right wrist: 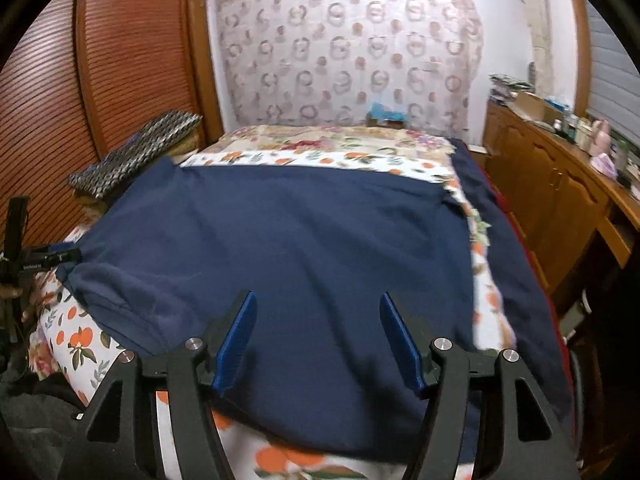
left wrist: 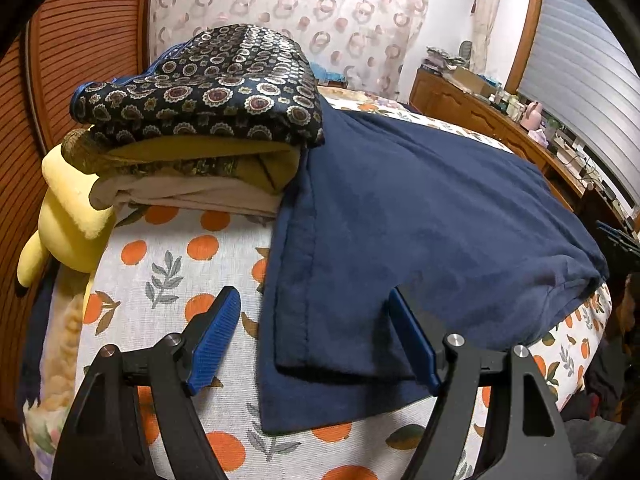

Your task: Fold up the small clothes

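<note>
A navy blue garment (left wrist: 420, 208) lies spread flat on the bed's orange-print sheet (left wrist: 168, 264), with a folded layer along its near left edge. My left gripper (left wrist: 313, 294) hovers open over that left edge; one pad is above the sheet, the other above the cloth, and nothing is gripped. In the right wrist view the same garment (right wrist: 304, 232) fills the middle of the bed. My right gripper (right wrist: 317, 297) stands open just above its near part, pads apart and clear of the fabric. The left gripper's tip (right wrist: 60, 250) shows at the garment's left corner.
A stack of folded clothes (left wrist: 200, 92), topped by a dark patterned piece, sits at the back left beside a yellow plush toy (left wrist: 68, 216). Louvered wooden doors (right wrist: 120, 52) run along the left. A cluttered wooden sideboard (right wrist: 560, 184) lines the right.
</note>
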The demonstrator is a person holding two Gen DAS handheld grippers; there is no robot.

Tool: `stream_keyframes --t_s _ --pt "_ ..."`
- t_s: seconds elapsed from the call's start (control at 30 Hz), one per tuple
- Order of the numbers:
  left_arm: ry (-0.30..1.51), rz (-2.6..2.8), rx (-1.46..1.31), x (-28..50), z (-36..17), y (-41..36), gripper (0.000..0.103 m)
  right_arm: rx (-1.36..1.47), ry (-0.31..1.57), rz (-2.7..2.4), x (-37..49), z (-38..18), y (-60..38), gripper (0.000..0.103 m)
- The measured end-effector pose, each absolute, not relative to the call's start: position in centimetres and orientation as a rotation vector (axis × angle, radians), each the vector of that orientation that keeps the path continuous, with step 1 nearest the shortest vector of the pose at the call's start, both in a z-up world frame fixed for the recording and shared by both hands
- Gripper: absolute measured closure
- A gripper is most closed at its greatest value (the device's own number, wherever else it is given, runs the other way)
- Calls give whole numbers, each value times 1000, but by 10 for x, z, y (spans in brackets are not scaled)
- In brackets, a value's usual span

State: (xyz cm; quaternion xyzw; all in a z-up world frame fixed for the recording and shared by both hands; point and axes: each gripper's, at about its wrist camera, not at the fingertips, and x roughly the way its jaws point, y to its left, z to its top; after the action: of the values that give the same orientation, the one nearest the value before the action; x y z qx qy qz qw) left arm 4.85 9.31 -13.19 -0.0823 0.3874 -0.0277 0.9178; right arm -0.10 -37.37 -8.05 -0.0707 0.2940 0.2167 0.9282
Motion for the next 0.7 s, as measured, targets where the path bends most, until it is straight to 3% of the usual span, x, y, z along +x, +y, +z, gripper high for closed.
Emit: stream_keyframes --t_s 0.37,0.43,0.5,0.7 --pt "791 -65 -145 47 -132 92 26 -191 688 469 34 -106 -358 37" --pt "782 -101 -178 44 -131 93 32 -189 708 468 39 -107 -361 37" --pt "781 -94 -185 44 -131 93 46 -213 735 434 42 -108 -360 34" --pt "784 -73 -151 46 -131 90 48 -226 694 411 44 -111 -360 29"
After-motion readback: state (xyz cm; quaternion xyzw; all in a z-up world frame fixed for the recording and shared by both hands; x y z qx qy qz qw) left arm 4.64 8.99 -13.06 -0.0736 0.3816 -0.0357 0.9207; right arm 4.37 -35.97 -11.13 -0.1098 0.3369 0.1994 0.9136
